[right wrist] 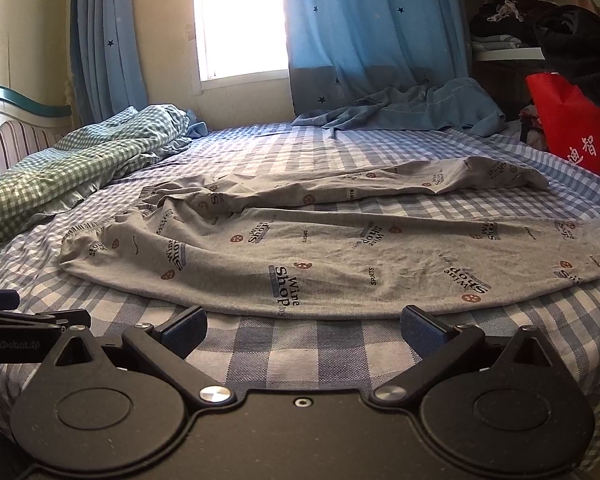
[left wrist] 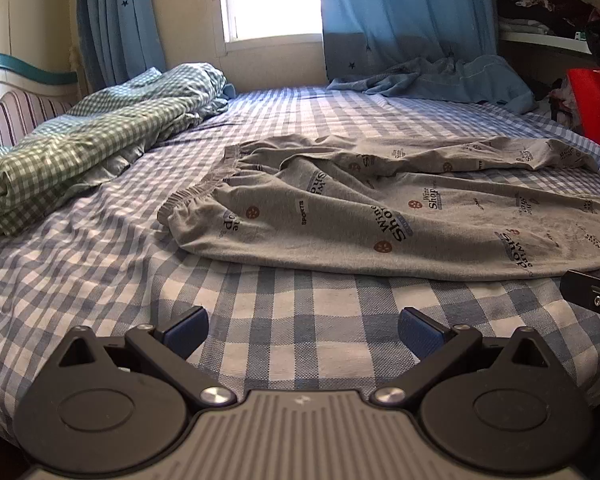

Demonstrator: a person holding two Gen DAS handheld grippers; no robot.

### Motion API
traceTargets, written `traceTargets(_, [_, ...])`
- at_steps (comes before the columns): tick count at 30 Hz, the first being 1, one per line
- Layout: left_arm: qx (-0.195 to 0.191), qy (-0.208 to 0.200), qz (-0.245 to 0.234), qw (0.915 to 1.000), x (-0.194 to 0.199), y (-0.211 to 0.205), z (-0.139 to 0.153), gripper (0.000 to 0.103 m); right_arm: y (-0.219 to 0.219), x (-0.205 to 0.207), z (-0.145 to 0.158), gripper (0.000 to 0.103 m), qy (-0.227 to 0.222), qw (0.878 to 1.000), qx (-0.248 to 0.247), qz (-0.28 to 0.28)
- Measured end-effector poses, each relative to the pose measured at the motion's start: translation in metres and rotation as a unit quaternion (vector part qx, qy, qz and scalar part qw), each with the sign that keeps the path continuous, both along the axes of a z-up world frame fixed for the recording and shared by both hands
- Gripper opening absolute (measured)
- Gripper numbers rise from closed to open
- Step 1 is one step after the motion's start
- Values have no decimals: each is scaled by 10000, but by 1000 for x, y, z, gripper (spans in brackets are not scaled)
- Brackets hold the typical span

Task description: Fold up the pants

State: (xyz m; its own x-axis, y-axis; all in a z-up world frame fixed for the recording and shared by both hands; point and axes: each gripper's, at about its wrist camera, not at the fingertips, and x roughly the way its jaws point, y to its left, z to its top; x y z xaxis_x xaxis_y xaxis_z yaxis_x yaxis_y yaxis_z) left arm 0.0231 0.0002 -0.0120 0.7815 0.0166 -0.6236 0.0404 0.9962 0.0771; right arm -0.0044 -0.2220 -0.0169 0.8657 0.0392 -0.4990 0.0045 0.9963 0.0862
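Note:
Grey printed pants point(left wrist: 380, 208) lie spread and wrinkled on the blue checked bed sheet point(left wrist: 100, 264), waistband point(left wrist: 204, 192) to the left, legs running right. They also show in the right wrist view point(right wrist: 320, 256). My left gripper point(left wrist: 302, 330) is open and empty, low over the sheet just in front of the pants' near edge. My right gripper point(right wrist: 304, 326) is open and empty, its fingertips close to the near edge of the pants. The right gripper's body shows at the right edge of the left wrist view point(left wrist: 592, 292).
A green checked quilt point(left wrist: 80, 140) is bunched at the left of the bed. A blue garment point(left wrist: 440, 80) lies at the far side under the curtains. A red bag point(right wrist: 568, 132) and shelves with clothes point(right wrist: 512, 28) stand at the right. A headboard point(left wrist: 16, 92) is at the far left.

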Motion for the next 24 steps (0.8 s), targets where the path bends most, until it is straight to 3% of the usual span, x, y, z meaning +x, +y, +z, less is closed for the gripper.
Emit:
traceTargets(4, [-225,312,93,9992,17,7,3,103,1,9,0,102,-18,10000,-39,8])
traceTargets(11, [96,40,-55,9999,69,14,29,103,-14,59,8,102,-51,9990,156,421])
traceTargets(15, [357,-272,-302,9985,130,26,51,103,-42,122,25,102,-235,9926,500,1086])
traceTargets(18, [878,-640,-418,9932,190,36,66,103,-57,180,45,102,-438,9855,156,1629])
traceTargets(21, [1099,-836,-544,9889,258,52,74,103,-72,257,59,103,-140,9714,-134,2367])
traceTargets(24, [914,-556,-777,9912,333,73,69,103,-88,342,55,103,393,9616,-134,2715])
